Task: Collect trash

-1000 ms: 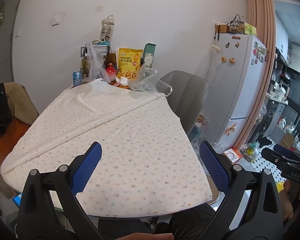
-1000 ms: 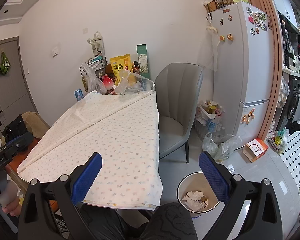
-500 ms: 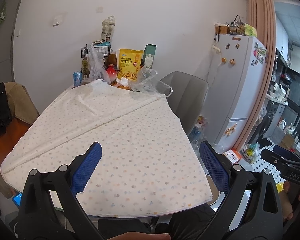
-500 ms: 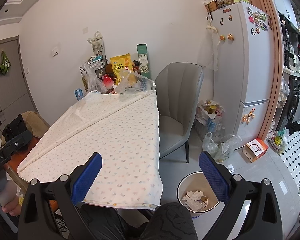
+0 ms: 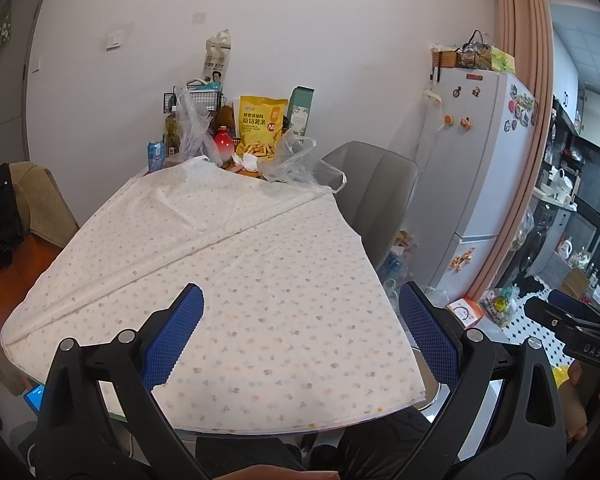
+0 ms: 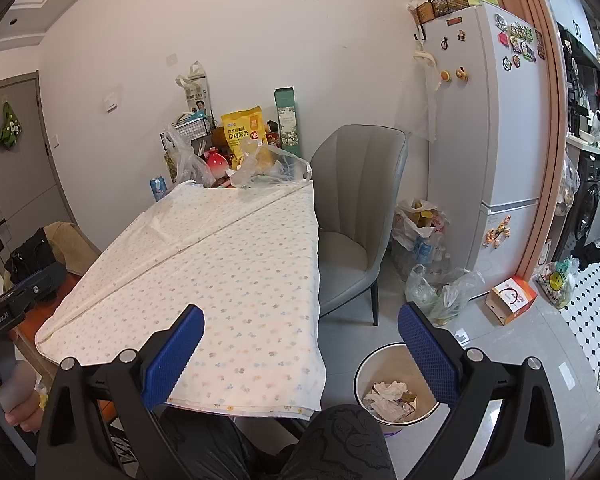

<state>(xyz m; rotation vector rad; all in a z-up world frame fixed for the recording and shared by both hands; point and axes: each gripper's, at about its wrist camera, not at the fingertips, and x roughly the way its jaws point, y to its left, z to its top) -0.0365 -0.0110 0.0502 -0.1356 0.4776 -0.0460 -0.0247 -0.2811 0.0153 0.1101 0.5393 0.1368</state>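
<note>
A white round waste bin (image 6: pixel 396 354) stands on the floor right of the table, with crumpled paper (image 6: pixel 386 394) inside. The table wears a flower-print cloth (image 5: pixel 236 280). At its far end lie a crumpled clear plastic bag (image 5: pixel 296 164), a white wad of tissue (image 5: pixel 249 162), a yellow snack bag (image 5: pixel 260 128) and a blue can (image 5: pixel 155 154). My left gripper (image 5: pixel 302 316) hangs open over the near end of the cloth, holding nothing. My right gripper (image 6: pixel 300 332) stands open above the table's near right corner, with the bin just below its right finger.
A grey chair (image 6: pixel 352 216) sits at the table's right side. Filled plastic bags (image 6: pixel 440 288) and a cardboard box (image 6: pixel 510 300) lie on the floor by the white fridge (image 6: pixel 496 140). A chair with dark and tan clothes (image 5: pixel 16 208) stands left. A person's legs show below.
</note>
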